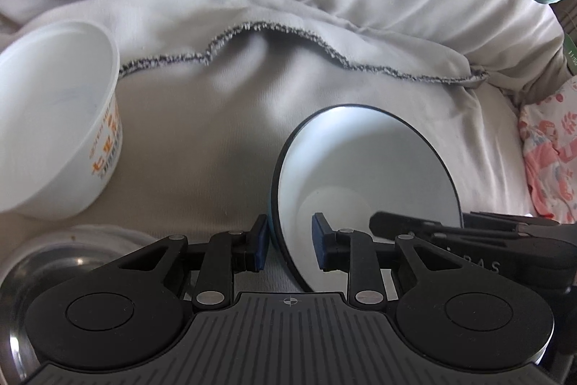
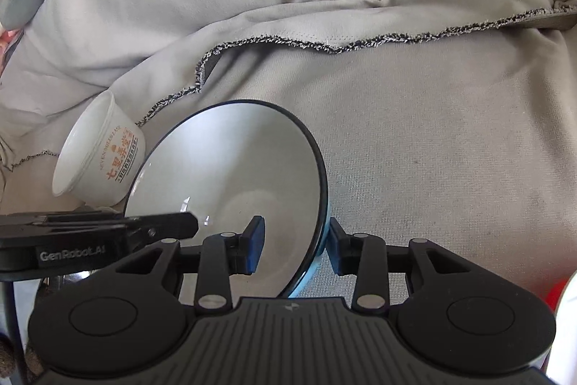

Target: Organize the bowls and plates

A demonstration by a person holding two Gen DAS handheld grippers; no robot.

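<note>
Both claws, the left claw and right claw, are clamped on the blue bowl's rim, holding it tipped above the blanket. The white cup and metal bowl wait, not stacked yet.

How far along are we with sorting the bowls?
Nothing looks stacked yet. In hand: both the left gripper and right gripper straddle opposite rims of the blue bowl, tilted on the blanket. Left: the white printed bowl lies tipped, and the metal bowl sits separate.
</note>
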